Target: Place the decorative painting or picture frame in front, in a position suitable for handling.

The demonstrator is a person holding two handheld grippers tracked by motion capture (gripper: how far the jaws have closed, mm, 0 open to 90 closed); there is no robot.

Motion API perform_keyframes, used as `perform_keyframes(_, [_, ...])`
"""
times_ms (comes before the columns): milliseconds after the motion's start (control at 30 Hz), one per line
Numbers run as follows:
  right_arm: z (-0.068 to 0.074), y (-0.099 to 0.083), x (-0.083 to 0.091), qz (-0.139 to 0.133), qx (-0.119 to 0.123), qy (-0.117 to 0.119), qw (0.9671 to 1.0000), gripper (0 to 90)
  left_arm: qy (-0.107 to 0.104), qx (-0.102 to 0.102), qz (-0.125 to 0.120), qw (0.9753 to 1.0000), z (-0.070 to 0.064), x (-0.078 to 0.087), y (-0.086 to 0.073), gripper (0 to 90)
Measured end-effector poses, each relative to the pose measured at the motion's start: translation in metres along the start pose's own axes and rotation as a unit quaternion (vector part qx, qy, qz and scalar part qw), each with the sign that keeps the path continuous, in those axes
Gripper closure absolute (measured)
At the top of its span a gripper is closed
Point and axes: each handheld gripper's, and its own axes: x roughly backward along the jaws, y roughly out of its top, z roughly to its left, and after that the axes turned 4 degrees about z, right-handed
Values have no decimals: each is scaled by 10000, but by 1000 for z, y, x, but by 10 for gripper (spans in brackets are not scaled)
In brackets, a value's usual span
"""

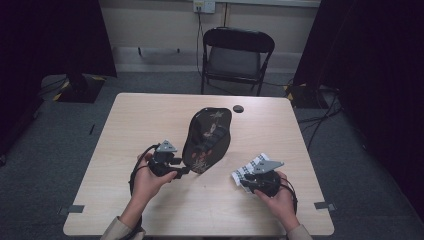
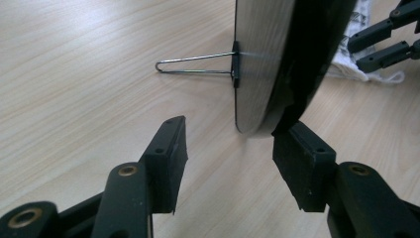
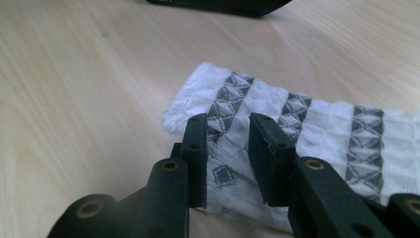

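Right tongs are hovering narrowly parted over a patterned white cloth; left tongs are gaping wide around a black tray's edge on the surface.

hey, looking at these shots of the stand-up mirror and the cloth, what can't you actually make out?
- Mirror glass: high view shows its dark patterned back; left gripper view is edge-on.
- Cloth: right gripper and hand cover most of it in the high view; cut off by the frame edge in the right gripper view.
- Small dark round thing: too small to identify.
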Motion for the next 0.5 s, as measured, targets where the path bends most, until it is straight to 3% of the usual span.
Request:
perform_keyframes(267, [-2, -25, 24, -5, -158, -190, 9997, 617, 39, 71, -52, 10000, 0, -2, 0, 466])
perform_keyframes(500, [-13, -43, 43, -43, -632, -448, 9970, 483, 19, 38, -17, 10000, 1, -2, 1, 461])
